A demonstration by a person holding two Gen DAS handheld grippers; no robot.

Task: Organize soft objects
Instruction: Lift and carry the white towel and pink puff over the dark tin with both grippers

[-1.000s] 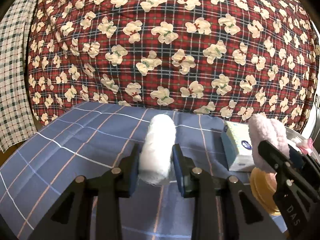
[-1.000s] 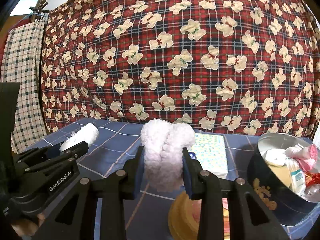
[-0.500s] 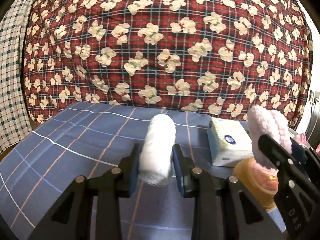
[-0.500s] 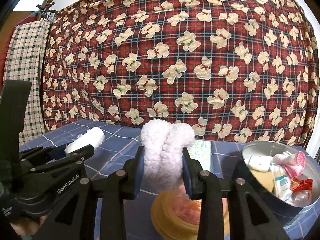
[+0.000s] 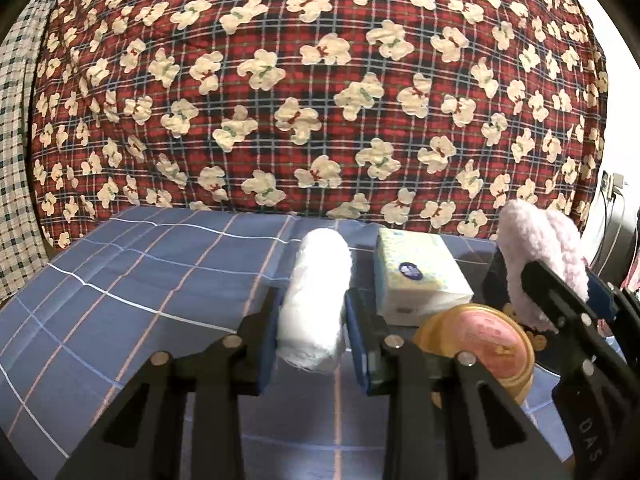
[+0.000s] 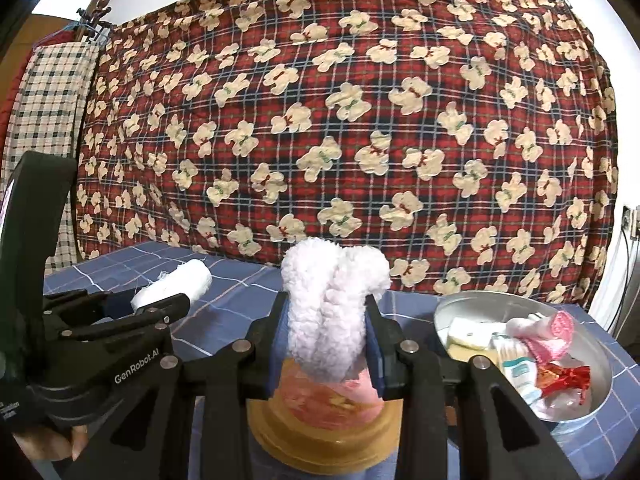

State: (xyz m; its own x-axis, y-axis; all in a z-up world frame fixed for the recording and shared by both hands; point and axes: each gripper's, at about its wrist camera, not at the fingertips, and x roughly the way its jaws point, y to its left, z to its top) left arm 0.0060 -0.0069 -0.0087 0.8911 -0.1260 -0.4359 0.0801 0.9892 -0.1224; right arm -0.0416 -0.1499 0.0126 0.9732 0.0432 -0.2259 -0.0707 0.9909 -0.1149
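Observation:
My left gripper [image 5: 311, 332] is shut on a white gauze roll [image 5: 318, 296], held lengthwise above the blue checked tablecloth [image 5: 140, 280]. In the right wrist view that roll [image 6: 176, 286] sticks out of the left gripper [image 6: 160, 306] at the left. My right gripper [image 6: 326, 344] is shut on a fluffy pale pink folded sock [image 6: 334, 312]. The same sock [image 5: 540, 256] shows at the right of the left wrist view, above a round gold and pink tin [image 5: 488, 344]. A round metal tin [image 6: 592, 404] at the right holds several soft items, among them a pink cloth [image 6: 548, 330].
A white tissue pack [image 5: 416, 280] lies on the cloth between the two grippers. The gold and pink tin [image 6: 324, 428] sits right under the right gripper. A red bear-print quilt [image 5: 320, 100] hangs behind the table. A checked cloth [image 6: 48, 108] hangs at the far left.
Both grippers have moved to the right along the table with their loads. The tissue pack, the gold tin and the metal tin have shifted leftward in view. Neither grip has changed.

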